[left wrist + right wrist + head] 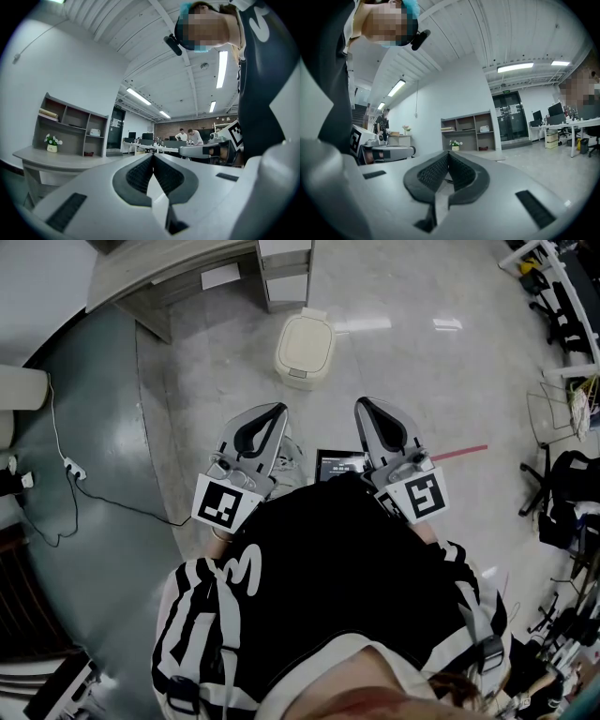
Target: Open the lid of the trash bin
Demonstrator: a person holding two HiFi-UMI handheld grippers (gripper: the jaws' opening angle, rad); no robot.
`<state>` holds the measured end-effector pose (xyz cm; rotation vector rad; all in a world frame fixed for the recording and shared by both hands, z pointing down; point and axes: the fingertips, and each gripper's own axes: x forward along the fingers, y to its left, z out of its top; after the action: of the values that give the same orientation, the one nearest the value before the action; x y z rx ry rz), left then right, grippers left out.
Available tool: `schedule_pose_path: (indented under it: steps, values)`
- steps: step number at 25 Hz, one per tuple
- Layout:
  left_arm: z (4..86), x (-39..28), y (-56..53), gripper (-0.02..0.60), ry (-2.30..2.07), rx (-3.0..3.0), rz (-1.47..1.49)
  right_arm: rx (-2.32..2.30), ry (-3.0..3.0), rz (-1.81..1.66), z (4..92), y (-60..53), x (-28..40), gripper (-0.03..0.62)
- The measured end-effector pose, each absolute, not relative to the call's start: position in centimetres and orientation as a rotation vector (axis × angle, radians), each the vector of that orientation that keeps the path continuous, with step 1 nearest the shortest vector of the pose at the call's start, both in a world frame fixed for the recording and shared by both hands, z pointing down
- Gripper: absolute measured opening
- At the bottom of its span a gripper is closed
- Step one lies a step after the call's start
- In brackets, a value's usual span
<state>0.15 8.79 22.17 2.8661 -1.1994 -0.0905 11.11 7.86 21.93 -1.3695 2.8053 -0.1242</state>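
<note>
The person's black shirt [328, 568] hides the lower part of a dark panel [338, 463], perhaps a tablet.

Little can be read from here: a white figure like a 3 on the black shirt [246, 573]; the green sign [505, 86] over the door [508, 117] and the screen [339, 465] are too small to make out.

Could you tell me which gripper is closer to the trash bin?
Left, slightly: the left gripper is just below-left of the trash bin, the right gripper farther below-right.
</note>
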Motion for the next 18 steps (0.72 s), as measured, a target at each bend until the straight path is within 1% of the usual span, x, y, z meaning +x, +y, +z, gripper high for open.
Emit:
schedule_pose_path:
  steps: [18]
  values:
    - [22.1, -0.6, 2.3, 0.008, -1.154, 2.868, -0.076, -1.411, 2.791, -0.150, 22.0, 1.7, 10.3, 0.008]
